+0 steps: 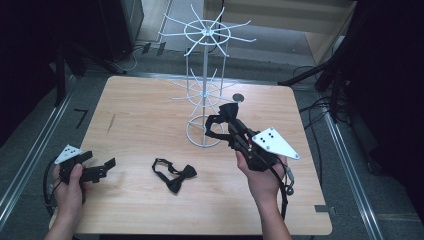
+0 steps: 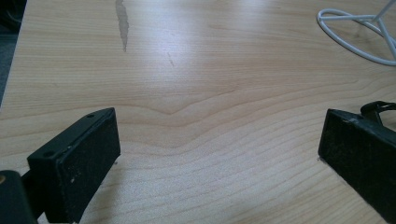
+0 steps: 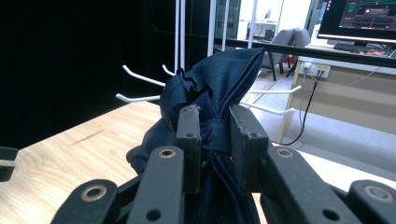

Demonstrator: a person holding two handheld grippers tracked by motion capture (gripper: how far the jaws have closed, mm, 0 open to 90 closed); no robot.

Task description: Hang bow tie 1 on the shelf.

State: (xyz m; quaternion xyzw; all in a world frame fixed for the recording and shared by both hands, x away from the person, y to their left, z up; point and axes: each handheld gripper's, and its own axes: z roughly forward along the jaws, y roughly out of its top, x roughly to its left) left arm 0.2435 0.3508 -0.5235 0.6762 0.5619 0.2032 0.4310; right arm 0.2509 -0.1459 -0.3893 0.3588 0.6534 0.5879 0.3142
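Observation:
A white wire rack with hook arms stands at the back middle of the wooden table. My right gripper is shut on a dark bow tie just right of the rack's lower tier. In the right gripper view the jaws pinch the navy bow tie at its knot, with white hooks behind. A second black bow tie lies flat on the table, front middle. My left gripper rests open near the table's left front edge; bare wood lies between its jaws.
The rack's round base ring sits on the table ahead of the left gripper. The lying bow tie's strap peeks past the left gripper's right jaw. A dark round spot marks the table behind the rack. Dark stands and cables surround the table.

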